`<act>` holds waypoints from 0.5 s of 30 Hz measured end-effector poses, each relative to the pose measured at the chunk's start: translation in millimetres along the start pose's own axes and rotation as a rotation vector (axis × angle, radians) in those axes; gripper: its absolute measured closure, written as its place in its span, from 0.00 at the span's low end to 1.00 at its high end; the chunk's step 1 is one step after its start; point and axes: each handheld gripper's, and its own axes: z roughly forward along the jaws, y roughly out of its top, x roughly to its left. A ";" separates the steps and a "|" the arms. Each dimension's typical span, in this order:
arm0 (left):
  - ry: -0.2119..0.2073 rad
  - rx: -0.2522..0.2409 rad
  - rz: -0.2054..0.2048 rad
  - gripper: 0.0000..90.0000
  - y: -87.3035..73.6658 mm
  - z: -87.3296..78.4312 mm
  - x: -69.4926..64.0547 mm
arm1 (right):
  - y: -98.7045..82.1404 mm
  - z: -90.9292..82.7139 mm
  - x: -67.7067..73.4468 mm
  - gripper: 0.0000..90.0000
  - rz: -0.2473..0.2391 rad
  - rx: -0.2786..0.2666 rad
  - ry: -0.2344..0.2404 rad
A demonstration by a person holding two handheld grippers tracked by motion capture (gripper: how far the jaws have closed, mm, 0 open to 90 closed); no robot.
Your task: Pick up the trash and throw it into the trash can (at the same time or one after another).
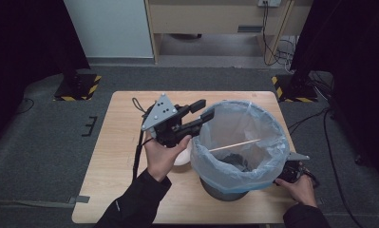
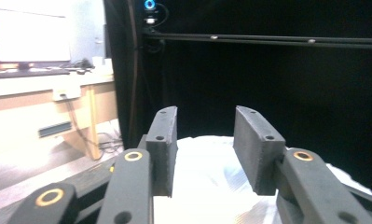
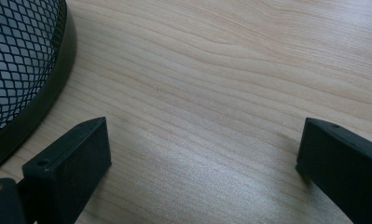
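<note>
Mesh of black wire forms the wall of the waste bin (image 1: 223, 190), a round container lined with a thin, crinkled, translucent bluish bag (image 1: 272, 142) whose edge folds out over the rim. A slim, pale wooden stick (image 1: 234, 145) lies slanted inside the bag, one end against the plastic just past the left gripper (image 1: 202, 110), the other toward the far side.

The left gripper hovers at the bin's rim, its two matte black, blocky pads partly apart with nothing between them; the left gripper view shows the glossy white plastic of the bag beneath the gap. A grey three-cornered plate (image 1: 159, 112) sits on top of it, and something white (image 1: 181, 159) lies on the table under the hand.

The right gripper (image 3: 200, 154) rests low on the bin's other side, its jaws spread wide over bare wood, empty; the bin's dark base ring curves just beside one jaw.

The table (image 1: 125, 137) is smooth, light wood with fine grain. Grey carpet surrounds it.
</note>
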 end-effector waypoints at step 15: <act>0.150 0.102 -0.036 0.53 -45.5 -39.8 42.1 | 0.0 -0.1 0.4 0.03 0.002 0.002 0.001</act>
